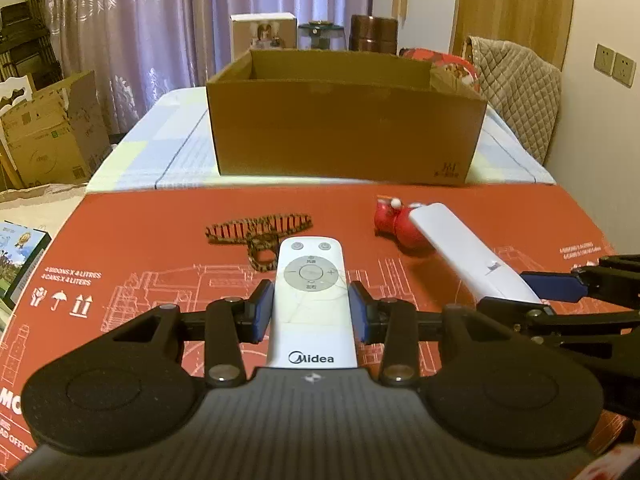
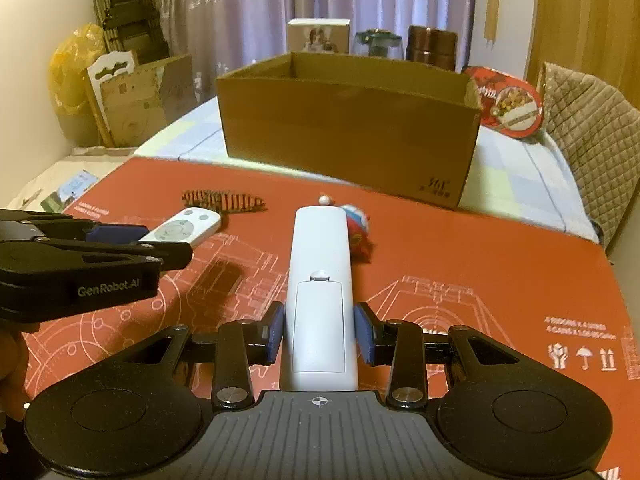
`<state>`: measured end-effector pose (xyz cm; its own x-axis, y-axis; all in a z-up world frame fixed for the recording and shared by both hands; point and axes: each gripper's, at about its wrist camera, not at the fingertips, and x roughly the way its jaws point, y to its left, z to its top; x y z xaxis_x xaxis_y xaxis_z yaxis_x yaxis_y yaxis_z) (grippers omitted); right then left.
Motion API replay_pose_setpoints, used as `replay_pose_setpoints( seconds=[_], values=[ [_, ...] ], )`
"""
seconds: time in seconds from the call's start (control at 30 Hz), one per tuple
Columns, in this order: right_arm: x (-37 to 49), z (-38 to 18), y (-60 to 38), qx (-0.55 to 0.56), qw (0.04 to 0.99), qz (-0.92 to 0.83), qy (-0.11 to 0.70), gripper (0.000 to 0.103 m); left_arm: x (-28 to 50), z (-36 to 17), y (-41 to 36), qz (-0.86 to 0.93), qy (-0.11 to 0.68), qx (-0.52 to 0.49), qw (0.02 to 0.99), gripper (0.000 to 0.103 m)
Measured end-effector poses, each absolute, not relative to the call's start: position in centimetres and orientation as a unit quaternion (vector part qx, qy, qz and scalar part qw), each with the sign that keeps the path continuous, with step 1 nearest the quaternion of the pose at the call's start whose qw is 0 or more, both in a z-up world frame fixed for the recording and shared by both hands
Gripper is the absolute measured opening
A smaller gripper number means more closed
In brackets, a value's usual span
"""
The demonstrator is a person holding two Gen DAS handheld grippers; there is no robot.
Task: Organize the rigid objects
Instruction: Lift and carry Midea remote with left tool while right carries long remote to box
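Observation:
My left gripper [image 1: 311,312] is shut on a white Midea remote [image 1: 311,280], buttons up, over the red cardboard sheet [image 1: 140,240]. My right gripper [image 2: 319,332] is shut on a longer white remote [image 2: 319,280], battery cover up. That long remote also shows in the left wrist view [image 1: 468,256], and the Midea remote in the right wrist view [image 2: 184,228]. A brown striped hair clip [image 1: 260,228] and a red toy figure [image 1: 400,224] lie on the sheet ahead. An open brown cardboard box [image 1: 344,128] stands behind them.
The box sits on a pale checked tablecloth [image 1: 168,136]. Behind it stand a white carton [image 1: 264,34], a glass jar [image 1: 320,34] and a brown canister [image 1: 372,32]. A red round tin [image 2: 508,104] leans at the box's right. A quilted chair back [image 1: 516,92] is far right.

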<state>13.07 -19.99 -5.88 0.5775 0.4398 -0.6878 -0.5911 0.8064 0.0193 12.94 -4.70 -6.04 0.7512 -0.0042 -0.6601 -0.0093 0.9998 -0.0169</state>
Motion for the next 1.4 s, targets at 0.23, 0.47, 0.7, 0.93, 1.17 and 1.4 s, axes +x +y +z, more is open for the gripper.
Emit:
replay_pose_setpoints(
  seconds=[0.23,0.47,0.7,0.93,1.17,1.4],
  values=[
    [13.3,-3.8,-20.5,-0.098,0.889,0.284,0.345,0.034,13.3,-3.7,-4.7,-0.005,0.342,-0.014,0.939,0.035],
    [13.8,-1.6,-20.9,-0.094,0.895,0.278,0.336,0.035,13.9,-1.2,-4.9,-0.011,0.33,-0.011,0.944,0.035],
    [14.5,0.3,-21.5,-0.089,0.899,0.271,0.332,0.035,14.5,0.7,-4.8,-0.018,0.323,-0.004,0.946,0.035],
    [14.9,1.8,-21.9,-0.085,0.903,0.266,0.326,0.035,14.9,2.2,-4.6,-0.021,0.316,0.0,0.948,0.035],
    [15.1,2.8,-22.1,-0.081,0.907,0.264,0.319,0.035,14.8,2.9,-4.6,-0.025,0.316,-0.004,0.949,0.035],
    [15.6,3.3,-22.4,-0.081,0.908,0.263,0.316,0.035,15.1,3.3,-4.6,-0.028,0.316,-0.002,0.948,0.035]
  ],
)
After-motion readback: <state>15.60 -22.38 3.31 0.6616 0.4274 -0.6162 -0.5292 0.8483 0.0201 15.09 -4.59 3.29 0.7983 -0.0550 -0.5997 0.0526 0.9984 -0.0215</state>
